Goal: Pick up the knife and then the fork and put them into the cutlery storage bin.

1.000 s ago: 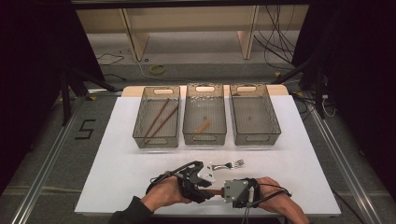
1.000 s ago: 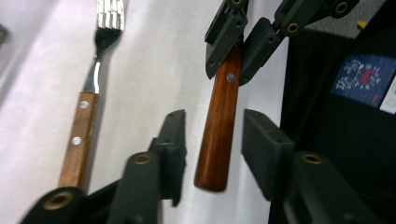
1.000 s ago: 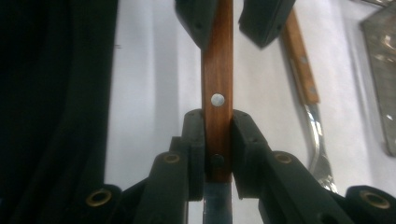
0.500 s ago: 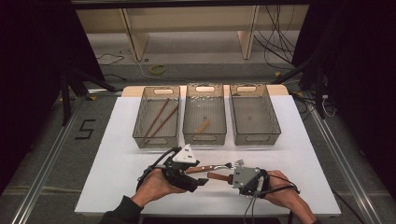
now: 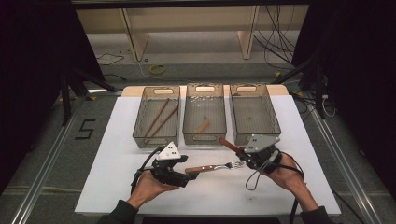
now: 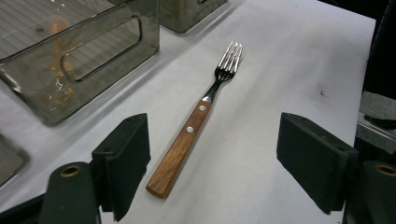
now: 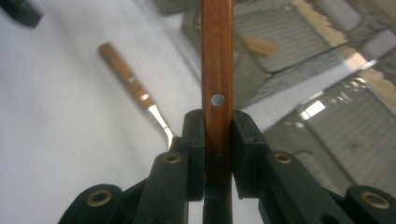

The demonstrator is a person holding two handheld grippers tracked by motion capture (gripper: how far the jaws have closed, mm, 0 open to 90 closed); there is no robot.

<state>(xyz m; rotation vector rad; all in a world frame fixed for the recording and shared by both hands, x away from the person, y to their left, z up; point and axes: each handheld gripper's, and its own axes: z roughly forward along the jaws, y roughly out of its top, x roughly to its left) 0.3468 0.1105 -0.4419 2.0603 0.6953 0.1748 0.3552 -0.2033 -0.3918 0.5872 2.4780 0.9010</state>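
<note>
High view: left bin holds chopsticks; right hand-held gripper pinches a wooden handle.

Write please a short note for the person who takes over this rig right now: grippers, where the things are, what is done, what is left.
Left gripper: its jaws have just been opening and stand apart; the fork lies free on the white table between them.
Right gripper: shut on a wooden-handled utensil, near the right bin.
Done: two chopsticks in the left bin; a small wooden piece in the middle bin.
Left: probably bin the held utensil, then the fork.
</note>
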